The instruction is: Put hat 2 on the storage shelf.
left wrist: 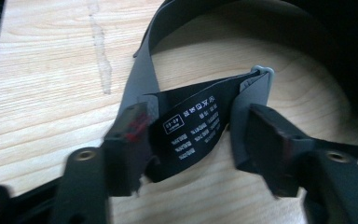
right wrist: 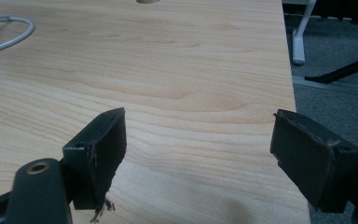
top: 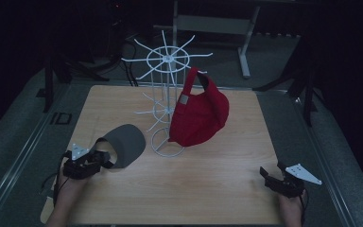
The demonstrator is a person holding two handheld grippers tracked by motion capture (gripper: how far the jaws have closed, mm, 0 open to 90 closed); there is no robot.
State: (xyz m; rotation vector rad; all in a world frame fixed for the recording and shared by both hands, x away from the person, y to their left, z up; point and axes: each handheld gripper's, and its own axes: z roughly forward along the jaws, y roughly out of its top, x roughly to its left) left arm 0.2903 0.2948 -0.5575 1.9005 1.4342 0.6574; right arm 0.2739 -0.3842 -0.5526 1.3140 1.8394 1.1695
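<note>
Jaws around grey cap [top: 125, 144] strap, seemingly gripped

Left hand-held gripper [top: 105, 158] clamped; right hand-held gripper [top: 266, 175] jaws spread wide.

Both grippers black w/ grey three-cornered plate on top & black cable trailing back. Left gripper [top: 108, 158]: blocky black jaws, brass-coloured screw holes at base, red smudges on pads [left wrist: 136, 125]. Right gripper [top: 264, 173]: same black jaws, pads [right wrist: 105, 140] scuffed, frayed at edge, brass screw hole. Forearms bare, no sleeves
</note>
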